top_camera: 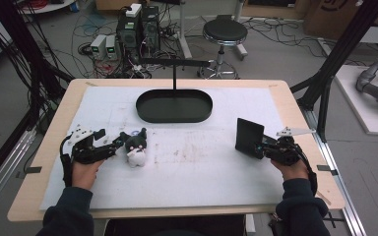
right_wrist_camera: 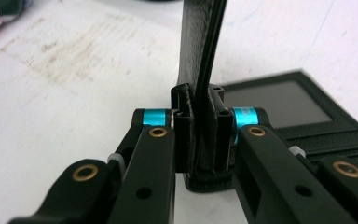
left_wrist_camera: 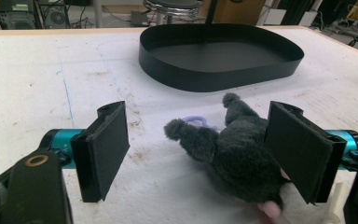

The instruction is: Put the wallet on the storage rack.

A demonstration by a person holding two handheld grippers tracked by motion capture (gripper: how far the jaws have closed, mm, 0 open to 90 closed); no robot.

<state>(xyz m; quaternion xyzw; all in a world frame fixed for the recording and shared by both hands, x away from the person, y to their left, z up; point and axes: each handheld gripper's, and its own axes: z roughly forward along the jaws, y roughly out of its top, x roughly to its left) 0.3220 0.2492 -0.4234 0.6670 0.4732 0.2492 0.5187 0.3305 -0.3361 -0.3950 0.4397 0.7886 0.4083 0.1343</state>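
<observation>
A small plush toy point(top_camera: 136, 146) with a dark grey head and a white body lies on the white mat point(top_camera: 197, 167) at the left. My left gripper point(top_camera: 114, 142) is open around it. In the left gripper view the plush toy point(left_wrist_camera: 233, 154) sits between the jaws, close against the right pad point(left_wrist_camera: 298, 149) and well apart from the left pad. My right gripper point(top_camera: 262, 146) is shut on a black wallet point(top_camera: 248, 136) at the right. One wallet flap point(right_wrist_camera: 201, 46) stands upright between the jaws of the right gripper point(right_wrist_camera: 201, 140), while the other half point(right_wrist_camera: 298, 109) lies flat on the mat.
A black oval tray point(top_camera: 174, 117) lies at the back middle of the mat, with a black T-shaped stand point(top_camera: 174, 73) behind it. The tray's wall point(left_wrist_camera: 214, 79) is beyond the plush toy. A stool point(top_camera: 225, 33) and computer cases stand on the floor past the table.
</observation>
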